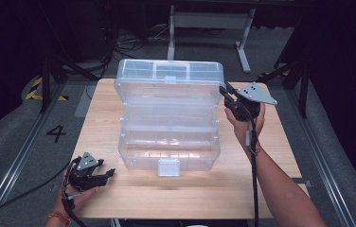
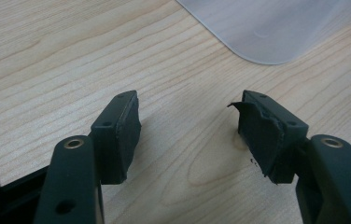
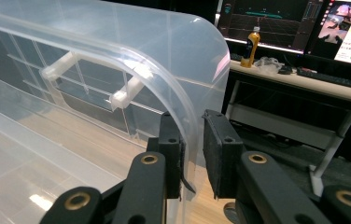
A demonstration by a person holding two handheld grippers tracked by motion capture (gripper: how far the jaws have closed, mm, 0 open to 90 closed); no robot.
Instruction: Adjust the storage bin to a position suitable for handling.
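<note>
Nearest the high camera, the left gripper [image 1: 110,172] rests low over the pale wooden table [image 1: 271,189] at its near left corner, jaws standing apart with nothing between them; its own view shows bare wood and a corner of the box well ahead. The large clear plastic tiered storage box [image 1: 169,142] sits mid-table, its hinged lid [image 1: 169,78] raised toward the far side, a white latch tab [image 1: 168,167] at the front.

The right gripper [image 3: 193,154] straddles the lid's right edge, one pad on each side of the thin wall, jaws narrow; a sliver of gap shows at the outer pad, so the grip looks light.

Judgement: the lid-handling step is in hand. The next move calls for a firm pinch and a swing following the hinge arc.
</note>
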